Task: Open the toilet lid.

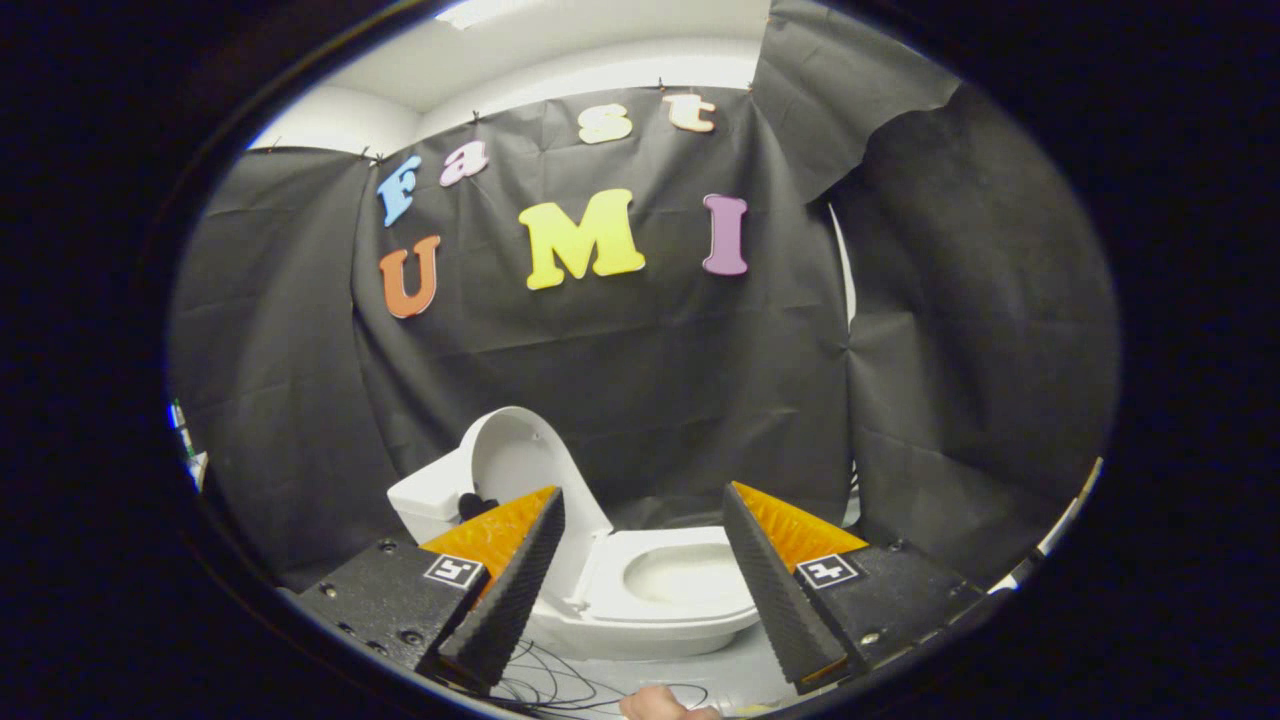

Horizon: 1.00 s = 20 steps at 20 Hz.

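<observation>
A small white toilet (640, 600) stands on the floor just ahead of my fingers. Its lid (525, 470) is raised upright and leans back against the white tank (430, 497). The seat ring and the bowl (690, 578) lie uncovered and show between the two fingers. My gripper (640, 515) is open, with a wide gap between its fingers and nothing held. The left finger overlaps the lid's lower edge in the picture; I cannot tell whether they touch.
Black cloth hangs as the booth's wall behind and on both sides of the toilet. Thin dark cables (560, 685) lie on the pale floor in front of the bowl. Part of a hand (660, 703) shows below the fingers.
</observation>
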Motion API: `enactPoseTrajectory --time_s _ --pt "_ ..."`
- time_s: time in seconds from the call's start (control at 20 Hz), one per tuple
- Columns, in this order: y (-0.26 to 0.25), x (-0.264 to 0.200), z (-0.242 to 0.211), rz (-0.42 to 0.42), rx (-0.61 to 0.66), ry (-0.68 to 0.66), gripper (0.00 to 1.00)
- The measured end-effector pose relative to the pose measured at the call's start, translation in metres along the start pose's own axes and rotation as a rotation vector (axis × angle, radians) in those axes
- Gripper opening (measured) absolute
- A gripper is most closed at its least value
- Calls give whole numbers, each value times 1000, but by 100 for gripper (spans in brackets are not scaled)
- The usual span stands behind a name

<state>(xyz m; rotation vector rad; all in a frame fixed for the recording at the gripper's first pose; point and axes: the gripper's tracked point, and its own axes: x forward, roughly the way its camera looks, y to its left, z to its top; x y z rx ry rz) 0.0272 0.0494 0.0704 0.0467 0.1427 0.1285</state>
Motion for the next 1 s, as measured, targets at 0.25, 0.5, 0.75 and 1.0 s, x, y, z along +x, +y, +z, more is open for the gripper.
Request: enactPoseTrajectory --time_s 0.25,0.5,0.75,1.0 --pt "-28 -17 -32 -32 18 -22 99" --pt "-29 -33 -23 -45 -81 -204 99" --pt "-41 -22 -44 -90 -69 -166 99" --pt "-51 -24 -49 -115 -39 -162 99"
